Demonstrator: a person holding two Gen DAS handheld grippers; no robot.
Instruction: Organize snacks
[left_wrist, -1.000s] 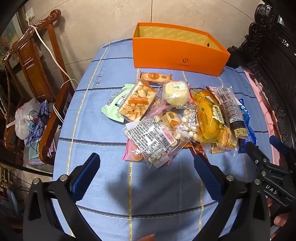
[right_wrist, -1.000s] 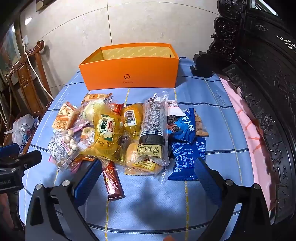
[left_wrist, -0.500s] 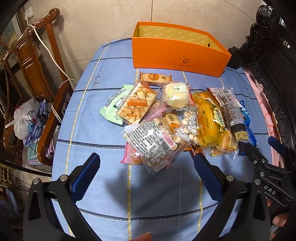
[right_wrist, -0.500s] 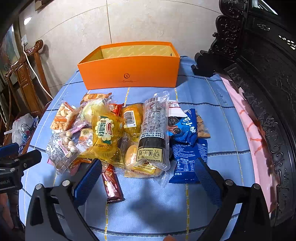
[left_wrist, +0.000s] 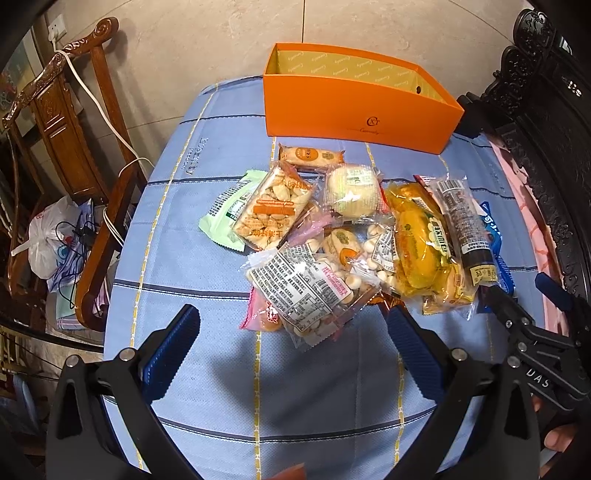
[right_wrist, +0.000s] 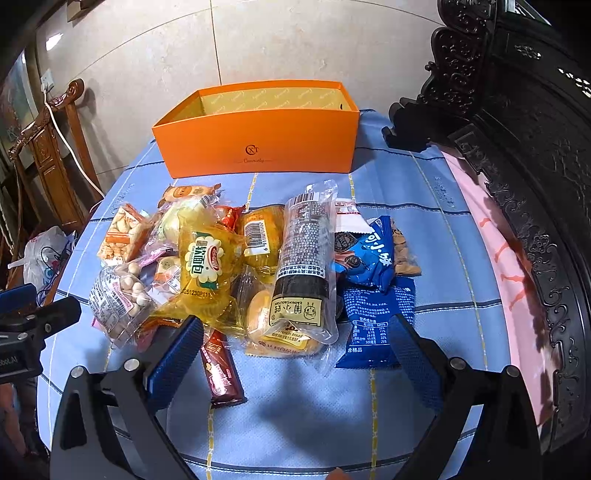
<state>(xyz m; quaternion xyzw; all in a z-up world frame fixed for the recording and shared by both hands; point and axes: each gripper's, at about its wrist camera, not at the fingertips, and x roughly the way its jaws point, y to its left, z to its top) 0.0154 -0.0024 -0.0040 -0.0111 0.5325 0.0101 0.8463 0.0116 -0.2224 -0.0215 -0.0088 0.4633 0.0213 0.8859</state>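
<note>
Jaws on both tools stood wide apart and held nothing. Left gripper (left_wrist: 291, 332) hovered low over the near edge of the snack pile (left_wrist: 354, 243), its blue pads flanking a clear bag of small round biscuits (left_wrist: 310, 291). Right gripper (right_wrist: 295, 343) hung over the other end of the pile, bracketing a dark roll cake in clear wrap (right_wrist: 306, 266), with a brown bar (right_wrist: 221, 369) lying just inside its left pad.

All snacks remained heaped on the tabletop (left_wrist: 184, 229); none was seen in the orange box (right_wrist: 258, 147), which stood open at the far end, well apart from the pile. Its floor was only partly visible from these angles, so I could not confirm it was entirely empty.

Risks noted: the packets overlapped and were slick film, so closing on one would likely drag or lift its neighbour. The biscuit bag and the soft yellow bread (right_wrist: 207, 266) could be crushed by a firm squeeze. The two grippers worked close together, and a simultaneous reach might bring them into contact.

Surface was a blue cloth with dark and yellow stripes, lying flat. A carved wooden chair (left_wrist: 62, 122) with a white cable draped over it stood to the left, dark carved furniture (right_wrist: 517, 147) to the right, tiled wall behind.
</note>
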